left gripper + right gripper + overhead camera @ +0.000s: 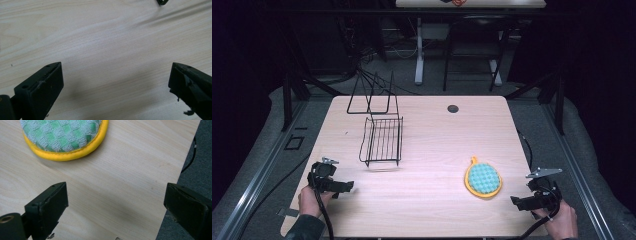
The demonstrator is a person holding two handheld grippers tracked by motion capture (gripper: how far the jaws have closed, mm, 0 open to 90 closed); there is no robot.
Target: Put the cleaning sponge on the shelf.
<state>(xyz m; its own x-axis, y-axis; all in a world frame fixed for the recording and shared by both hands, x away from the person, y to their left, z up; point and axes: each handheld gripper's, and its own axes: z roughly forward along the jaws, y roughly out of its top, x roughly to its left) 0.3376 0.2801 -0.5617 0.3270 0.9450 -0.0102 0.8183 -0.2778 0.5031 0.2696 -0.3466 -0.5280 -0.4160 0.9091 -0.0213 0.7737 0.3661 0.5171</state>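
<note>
At the near left corner of the desk [432, 210], the left tool [349, 187] hovers low with its jaws spread wide and nothing between them. At the near right edge, the right tool [515, 202] is likewise wide open and holds nothing. Just beyond it and to its left, a round green pad [483, 179] with a yellow rim lies flat on the wood. Farther off on the left stands a black wire rack [382, 139], with nothing in it.
</note>
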